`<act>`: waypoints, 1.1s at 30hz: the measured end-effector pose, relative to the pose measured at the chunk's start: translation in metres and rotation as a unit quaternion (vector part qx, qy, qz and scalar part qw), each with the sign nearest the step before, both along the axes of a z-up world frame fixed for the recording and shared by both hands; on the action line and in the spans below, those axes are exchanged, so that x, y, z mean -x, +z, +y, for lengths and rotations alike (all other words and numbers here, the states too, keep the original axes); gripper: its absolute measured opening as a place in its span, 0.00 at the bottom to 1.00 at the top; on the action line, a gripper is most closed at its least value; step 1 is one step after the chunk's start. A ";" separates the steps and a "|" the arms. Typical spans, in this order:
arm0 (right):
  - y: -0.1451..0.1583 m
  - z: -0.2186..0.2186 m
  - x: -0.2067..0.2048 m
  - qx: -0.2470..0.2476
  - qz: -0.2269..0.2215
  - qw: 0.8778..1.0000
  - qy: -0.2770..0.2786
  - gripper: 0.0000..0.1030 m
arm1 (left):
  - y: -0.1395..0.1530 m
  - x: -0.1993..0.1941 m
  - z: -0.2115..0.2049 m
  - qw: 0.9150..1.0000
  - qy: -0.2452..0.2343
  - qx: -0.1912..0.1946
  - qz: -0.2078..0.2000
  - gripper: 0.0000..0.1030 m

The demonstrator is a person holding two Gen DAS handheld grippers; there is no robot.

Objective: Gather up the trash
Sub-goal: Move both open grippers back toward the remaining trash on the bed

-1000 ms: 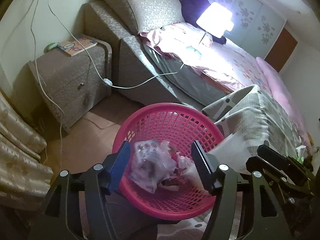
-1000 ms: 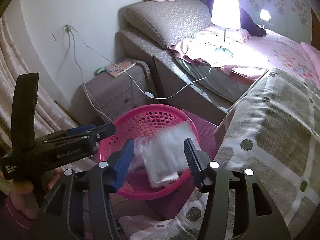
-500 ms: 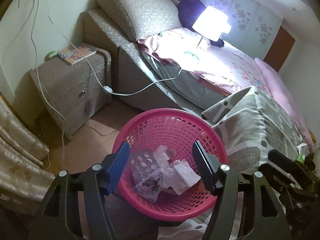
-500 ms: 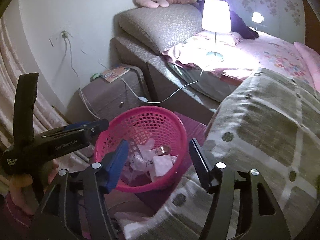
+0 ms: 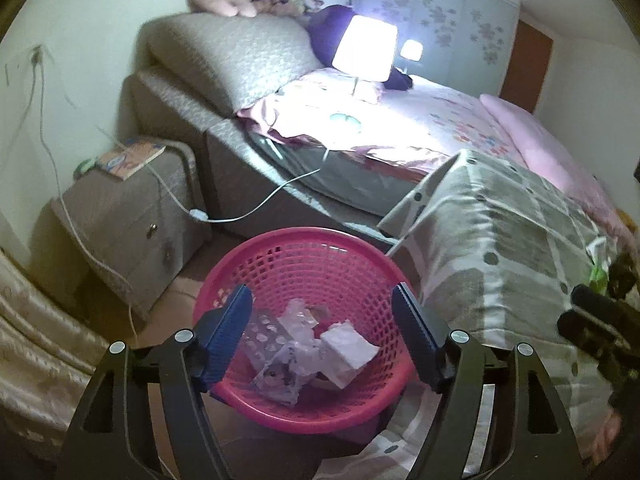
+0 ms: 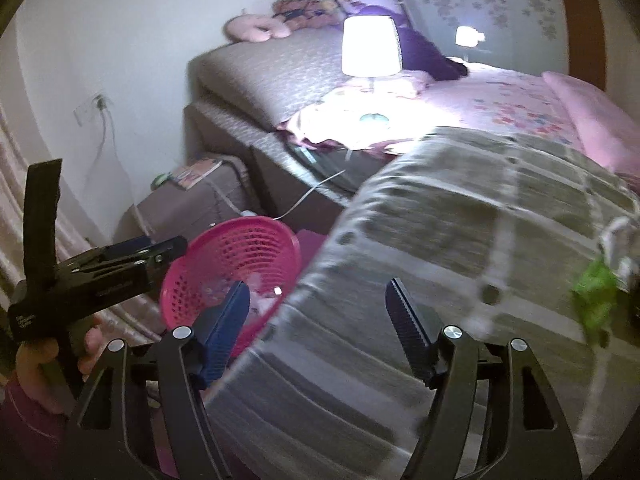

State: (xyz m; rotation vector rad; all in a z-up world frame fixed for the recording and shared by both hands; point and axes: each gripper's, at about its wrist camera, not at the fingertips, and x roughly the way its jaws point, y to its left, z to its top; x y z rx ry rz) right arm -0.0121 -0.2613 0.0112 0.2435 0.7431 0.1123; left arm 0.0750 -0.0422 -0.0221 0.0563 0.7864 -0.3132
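A pink mesh basket [image 5: 308,248] stands on the floor beside the bed and holds trash: a clear blister pack [image 5: 266,336], crumpled wrappers [image 5: 300,356] and a white paper wad [image 5: 348,350]. My left gripper [image 5: 322,336] is open and empty above the basket. The basket shows at the left of the right wrist view [image 6: 240,248], with the left gripper [image 6: 120,268] beside it. My right gripper [image 6: 316,328] is open and empty over the checked blanket [image 6: 460,240]. A green wrapper [image 6: 594,296] lies on the blanket at the far right, also in the left wrist view [image 5: 598,276].
A grey nightstand [image 5: 132,208] with a book [image 5: 130,158] stands left of the bed, with white cables [image 5: 240,216] hanging across. A lit lamp [image 5: 366,54] sits on the pink sheet. A curtain [image 5: 36,340] hangs at the left.
Both grippers let go of plastic trash, which now lies in the basket. The right gripper has swung right over the blanket. The left gripper has drawn back and risen a little.
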 end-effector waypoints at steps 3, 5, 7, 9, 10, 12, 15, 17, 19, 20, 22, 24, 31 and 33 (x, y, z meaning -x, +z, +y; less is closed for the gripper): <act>0.001 -0.019 0.016 0.008 -0.005 1.000 -0.028 0.66 | 0.002 0.006 -0.010 1.000 -0.014 -0.003 -0.004 0.69; 0.000 -0.033 0.028 0.014 -0.008 0.999 -0.046 0.67 | 0.003 0.012 -0.015 1.000 -0.022 -0.006 -0.009 0.71; -0.001 -0.046 0.039 0.017 -0.009 0.998 -0.064 0.67 | 0.005 0.018 -0.022 0.999 -0.032 -0.012 -0.017 0.72; -0.002 -0.059 0.048 0.021 -0.010 0.996 -0.080 0.68 | 0.008 0.025 -0.029 0.998 -0.043 -0.019 -0.028 0.73; -0.002 -0.064 0.054 0.024 -0.011 0.996 -0.089 0.71 | 0.009 0.029 -0.033 0.998 -0.049 -0.023 -0.033 0.74; -0.005 -0.078 0.066 0.030 -0.012 0.993 -0.111 0.74 | 0.010 0.034 -0.040 0.997 -0.059 -0.028 -0.041 0.74; -0.009 -0.099 0.085 0.033 -0.008 0.990 -0.140 0.74 | 0.012 0.041 -0.050 0.995 -0.072 -0.036 -0.051 0.75; -0.011 -0.111 0.096 0.040 -0.006 0.986 -0.159 0.74 | 0.013 0.047 -0.058 0.994 -0.083 -0.043 -0.056 0.75; -0.013 -0.122 0.106 0.050 -0.004 0.983 -0.177 0.74 | 0.012 0.051 -0.065 0.993 -0.093 -0.047 -0.056 0.75; -0.014 -0.128 0.112 0.057 -0.003 0.981 -0.188 0.74 | 0.012 0.053 -0.069 0.992 -0.099 -0.048 -0.057 0.75; -0.018 -0.139 0.123 0.069 0.002 0.976 -0.208 0.74 | 0.012 0.057 -0.074 0.991 -0.108 -0.051 -0.058 0.75; -0.021 -0.151 0.134 0.072 0.006 0.972 -0.222 0.74 | 0.012 0.060 -0.079 0.990 -0.115 -0.052 -0.058 0.75; -0.035 -0.181 0.160 0.092 0.026 0.958 -0.270 0.74 | 0.011 0.072 -0.106 0.985 -0.155 -0.058 -0.054 0.75; -0.041 -0.187 0.166 0.093 0.031 0.956 -0.278 0.74 | 0.009 0.076 -0.117 0.982 -0.168 -0.061 -0.052 0.75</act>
